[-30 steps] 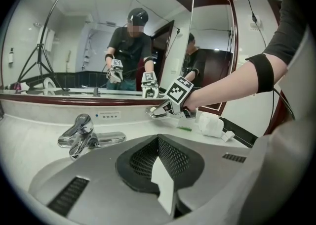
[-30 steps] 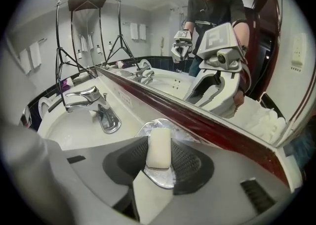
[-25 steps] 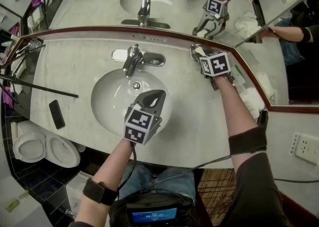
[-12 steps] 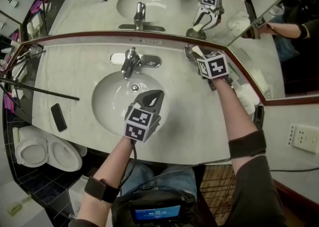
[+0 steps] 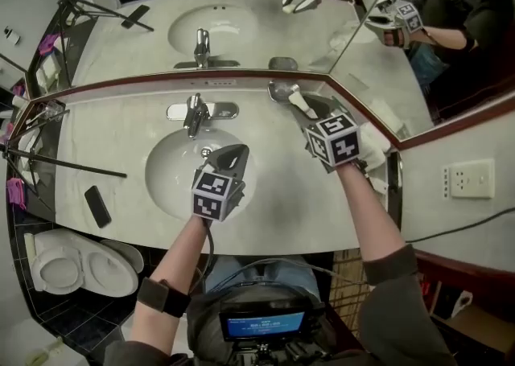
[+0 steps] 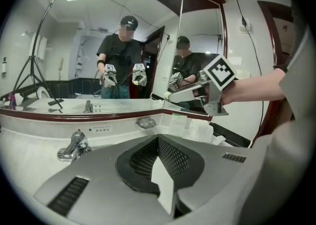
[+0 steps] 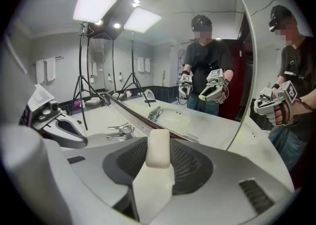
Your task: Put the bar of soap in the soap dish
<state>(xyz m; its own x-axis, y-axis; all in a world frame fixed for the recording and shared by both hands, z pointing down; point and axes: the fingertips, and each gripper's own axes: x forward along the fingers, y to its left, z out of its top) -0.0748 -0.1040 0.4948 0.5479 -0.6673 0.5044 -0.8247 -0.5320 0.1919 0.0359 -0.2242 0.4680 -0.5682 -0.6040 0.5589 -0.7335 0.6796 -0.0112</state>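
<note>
A pale bar of soap [image 7: 159, 148] sits clamped between the jaws of my right gripper [image 7: 157, 167], which is shut on it. In the head view that gripper [image 5: 296, 102] hangs above the counter's back right with the soap [image 5: 298, 100] at its tips, just right of the silvery soap dish [image 5: 279, 89] by the mirror. The left gripper view shows the dish [image 6: 145, 122] with nothing in it and the right gripper [image 6: 173, 94] raised beyond it. My left gripper [image 5: 233, 154] hovers over the sink basin [image 5: 169, 171], shut [image 6: 165, 179] and holding nothing.
A chrome faucet [image 5: 193, 113] stands behind the basin. White folded towels [image 5: 375, 144] lie at the counter's right end. A black handset [image 5: 98, 206] and a tripod leg [image 5: 68, 166] lie on the left of the counter. Mirrors line the back and right.
My right gripper has lifted away from the counter's back with the soap in its jaws. My left gripper has risen a little over the basin. The head view has tilted.
</note>
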